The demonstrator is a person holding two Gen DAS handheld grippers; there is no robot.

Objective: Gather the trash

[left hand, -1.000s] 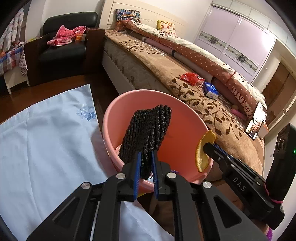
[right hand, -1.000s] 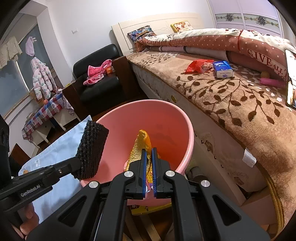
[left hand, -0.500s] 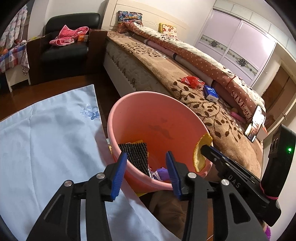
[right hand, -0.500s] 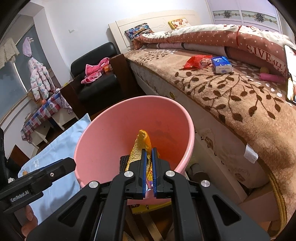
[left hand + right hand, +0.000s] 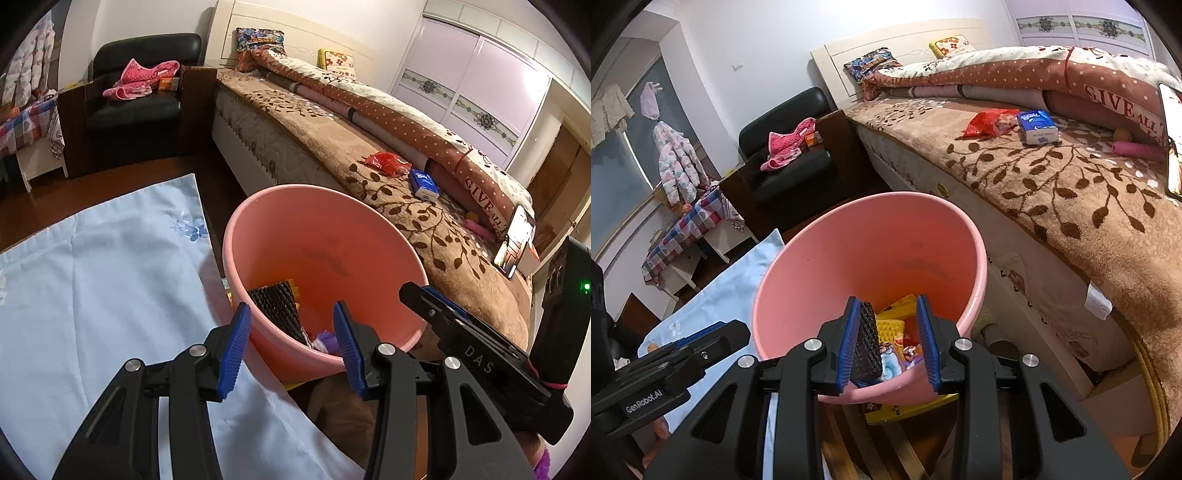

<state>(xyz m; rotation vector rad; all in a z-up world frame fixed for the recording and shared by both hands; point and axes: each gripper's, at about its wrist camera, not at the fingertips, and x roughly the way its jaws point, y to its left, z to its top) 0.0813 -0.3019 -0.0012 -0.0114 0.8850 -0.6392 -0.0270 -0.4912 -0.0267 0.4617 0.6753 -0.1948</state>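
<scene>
A pink bucket (image 5: pixel 369 236) stands between the bed and a light blue cloth; it also shows in the right wrist view (image 5: pixel 886 221). Inside lie a black mesh pad (image 5: pixel 277 302), also seen in the right wrist view (image 5: pixel 866 339), and mixed trash with a yellow piece (image 5: pixel 892 326). My left gripper (image 5: pixel 291 339) is open and empty at the bucket's near rim. My right gripper (image 5: pixel 888 339) is open and empty over the bucket's near rim; it shows at the right in the left wrist view (image 5: pixel 424 295).
The light blue cloth (image 5: pixel 92 295) covers a table on the left. The bed (image 5: pixel 369 166) on the right carries a red wrapper (image 5: pixel 386 162) and a blue tissue pack (image 5: pixel 423 182). A black armchair (image 5: pixel 136 92) stands at the back.
My left gripper opened and dropped the black mesh pad into the bucket. My right gripper then opened and let the orange peel fall in.
</scene>
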